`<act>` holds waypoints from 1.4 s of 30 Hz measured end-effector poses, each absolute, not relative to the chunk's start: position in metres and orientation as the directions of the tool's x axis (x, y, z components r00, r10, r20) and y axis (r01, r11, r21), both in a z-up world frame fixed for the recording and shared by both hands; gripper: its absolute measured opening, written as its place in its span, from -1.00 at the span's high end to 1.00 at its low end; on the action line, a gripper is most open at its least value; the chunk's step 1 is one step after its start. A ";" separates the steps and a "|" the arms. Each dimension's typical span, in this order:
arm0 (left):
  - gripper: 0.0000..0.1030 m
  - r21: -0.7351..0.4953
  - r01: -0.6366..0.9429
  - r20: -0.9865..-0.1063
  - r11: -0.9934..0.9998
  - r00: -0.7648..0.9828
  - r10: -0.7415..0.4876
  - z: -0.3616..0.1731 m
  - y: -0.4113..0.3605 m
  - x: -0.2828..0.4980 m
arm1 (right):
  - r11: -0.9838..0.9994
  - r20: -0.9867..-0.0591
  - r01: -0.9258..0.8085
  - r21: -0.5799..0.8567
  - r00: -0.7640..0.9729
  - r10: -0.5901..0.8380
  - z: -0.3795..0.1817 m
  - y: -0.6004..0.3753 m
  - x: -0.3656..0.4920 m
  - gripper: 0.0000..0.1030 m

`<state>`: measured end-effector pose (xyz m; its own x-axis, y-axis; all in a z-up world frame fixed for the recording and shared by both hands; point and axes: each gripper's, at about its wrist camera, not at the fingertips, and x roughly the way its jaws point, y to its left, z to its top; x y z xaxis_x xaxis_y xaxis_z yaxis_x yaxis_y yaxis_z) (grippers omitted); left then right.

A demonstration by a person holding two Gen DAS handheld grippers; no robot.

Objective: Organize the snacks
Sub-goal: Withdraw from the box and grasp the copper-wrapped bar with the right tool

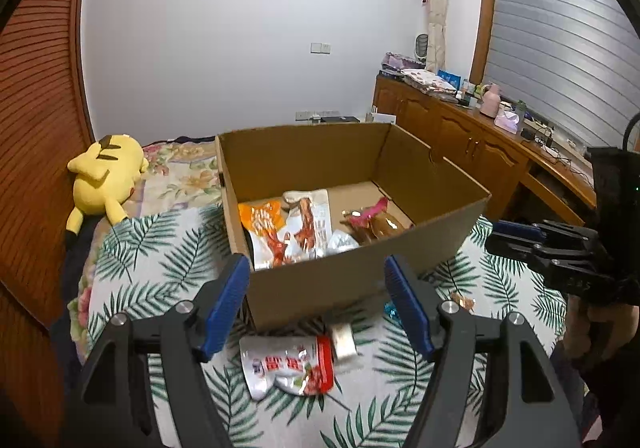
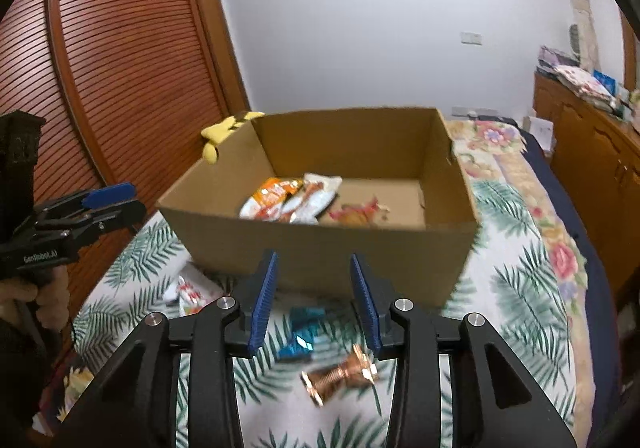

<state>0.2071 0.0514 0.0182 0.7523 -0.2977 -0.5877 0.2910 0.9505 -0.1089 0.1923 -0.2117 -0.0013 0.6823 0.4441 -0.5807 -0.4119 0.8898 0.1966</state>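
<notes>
An open cardboard box (image 1: 360,280) stands on the leaf-patterned bed cover. It holds an orange packet (image 1: 262,217), a white packet with red print (image 1: 308,224) and a pink-and-gold wrapped snack (image 1: 372,219). My left gripper (image 1: 316,268) is open in front of the box, above a silver-and-red packet (image 1: 292,368) that lies on the cover. Nothing is between its pads. My right gripper (image 2: 313,260) is open too, empty, above a blue wrapped sweet (image 2: 300,336) and a gold wrapped sweet (image 2: 340,376). Each gripper shows at the edge of the other's view, the right one (image 1: 516,236) and the left one (image 2: 112,195).
A yellow plush toy (image 1: 104,175) lies on the bed, left of the box. A louvred wooden wardrobe (image 1: 36,127) runs along the left. A wooden cabinet (image 1: 460,127) with clutter on top stands to the right of the bed. A small silver packet (image 1: 344,340) lies by the box front.
</notes>
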 end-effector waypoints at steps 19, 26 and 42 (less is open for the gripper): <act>-0.37 -0.123 0.274 -0.640 0.954 0.712 -0.287 -0.021 0.048 0.179 | 0.905 -0.691 -0.301 0.300 0.585 0.424 -0.077 -0.230 0.163 0.21; -0.37 -0.142 0.272 -0.658 0.952 0.693 -0.296 -0.031 0.046 0.178 | 0.903 -0.712 -0.285 0.320 0.557 0.428 -0.090 -0.223 0.173 0.19; -0.37 -0.134 0.246 -0.693 0.960 0.669 -0.268 -0.052 0.048 0.187 | 0.933 -0.752 -0.301 0.200 0.563 0.343 -0.103 -0.206 0.194 0.27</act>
<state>0.1867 0.0479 -0.0516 0.6688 -0.2679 -0.6935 0.2458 0.9600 -0.1339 0.1936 -0.2058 -0.1026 0.5631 0.3429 -0.7519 -0.3005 0.9325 0.2002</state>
